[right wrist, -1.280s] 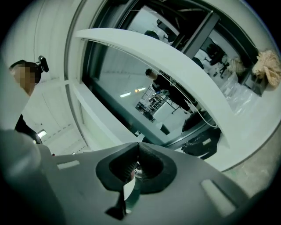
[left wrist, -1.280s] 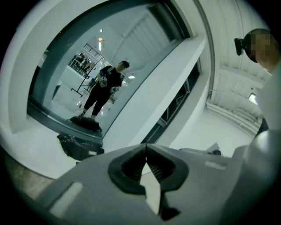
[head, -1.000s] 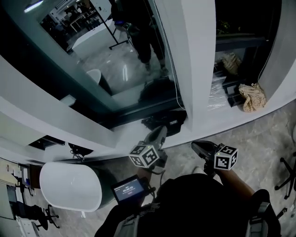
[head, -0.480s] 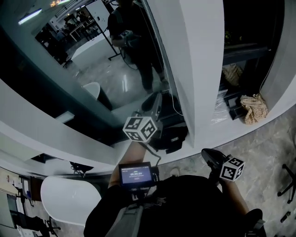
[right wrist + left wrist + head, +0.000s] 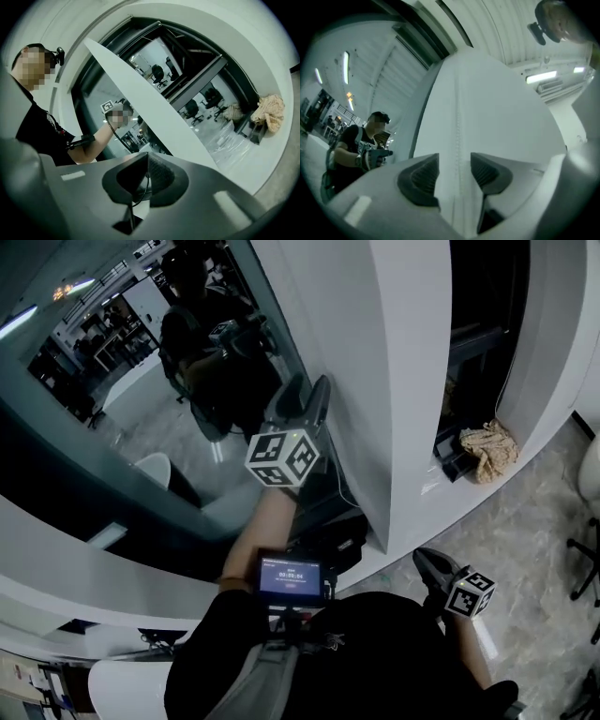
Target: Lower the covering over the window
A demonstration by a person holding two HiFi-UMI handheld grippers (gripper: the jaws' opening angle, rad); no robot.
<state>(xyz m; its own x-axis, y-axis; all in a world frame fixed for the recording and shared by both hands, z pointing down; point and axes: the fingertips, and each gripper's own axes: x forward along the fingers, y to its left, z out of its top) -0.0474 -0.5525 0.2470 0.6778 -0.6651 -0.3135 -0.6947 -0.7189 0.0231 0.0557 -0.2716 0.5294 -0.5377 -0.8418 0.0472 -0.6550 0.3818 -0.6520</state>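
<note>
The window [image 5: 141, 399] is a dark pane that reflects me, with a white pillar [image 5: 375, 381] at its right edge. My left gripper [image 5: 309, 395] is raised high against that edge. In the left gripper view a thin white bead cord [image 5: 457, 117] runs down the pillar and through the gap of the left gripper [image 5: 454, 171]. Its jaws have just been opening and the pads [image 5: 423, 176] stand clear of the cord. My right gripper [image 5: 427, 563] hangs low at my right side. In its own view the right gripper [image 5: 144, 176] is shut, with a thin dark cable showing behind the tips.
A beige cloth [image 5: 487, 448] and a black box [image 5: 448, 457] lie on the low sill at the right. A black bag [image 5: 333, 531] sits at the pillar's foot. A small lit screen [image 5: 291, 577] rides on my chest. A chair base [image 5: 586, 568] stands at the far right.
My left gripper has risen from near the sill up along the pillar's edge. The right gripper has drifted a little to the lower right.
</note>
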